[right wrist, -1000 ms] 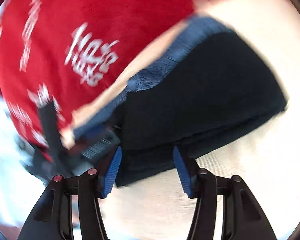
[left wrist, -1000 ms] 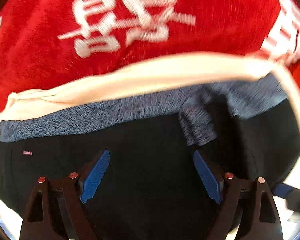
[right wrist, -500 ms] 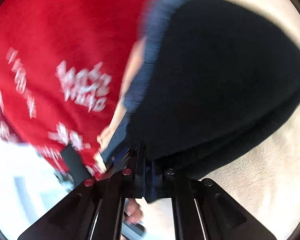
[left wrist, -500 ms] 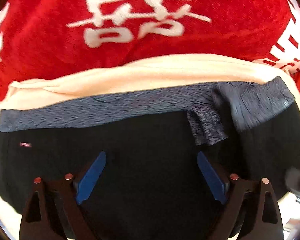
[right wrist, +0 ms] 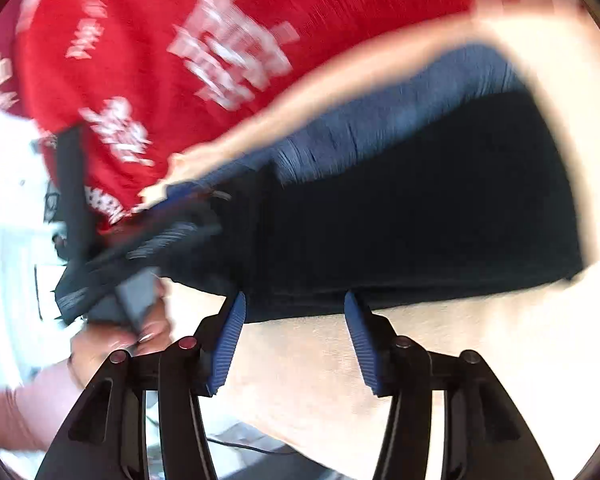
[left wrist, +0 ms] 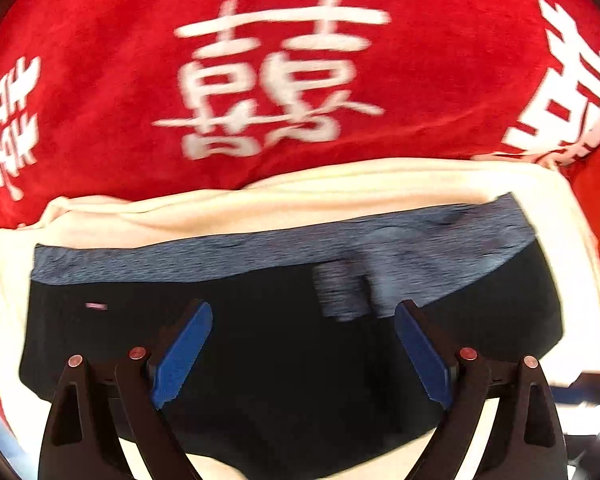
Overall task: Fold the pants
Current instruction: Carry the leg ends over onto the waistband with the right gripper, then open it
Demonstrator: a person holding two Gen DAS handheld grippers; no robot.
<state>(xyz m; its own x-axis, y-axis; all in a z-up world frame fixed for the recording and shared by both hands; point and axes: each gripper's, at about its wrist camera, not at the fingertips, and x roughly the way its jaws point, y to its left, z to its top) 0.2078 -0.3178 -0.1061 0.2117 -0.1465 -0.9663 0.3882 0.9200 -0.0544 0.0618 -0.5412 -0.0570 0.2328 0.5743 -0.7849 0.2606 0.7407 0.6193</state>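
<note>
The black pants (left wrist: 292, 344) lie folded into a compact rectangle on a cream cloth (left wrist: 340, 196). Their grey-blue waistband (left wrist: 260, 256) runs along the far edge, with a drawstring end (left wrist: 340, 296) lying on the black fabric. My left gripper (left wrist: 302, 320) is open and empty, hovering over the pants' near part. In the right wrist view the pants (right wrist: 420, 208) lie ahead, and my right gripper (right wrist: 294, 300) is open and empty at their near edge. The left gripper's body and the hand holding it (right wrist: 116, 340) show at the left.
A red blanket with white characters (left wrist: 280, 80) covers the surface beyond the cream cloth and also shows in the right wrist view (right wrist: 180, 60). The cream cloth (right wrist: 420, 360) extends below the pants on the right side.
My right gripper, shut half a second ago, has opened and swung back to the pants' near edge. The left gripper has risen slightly and stays open.
</note>
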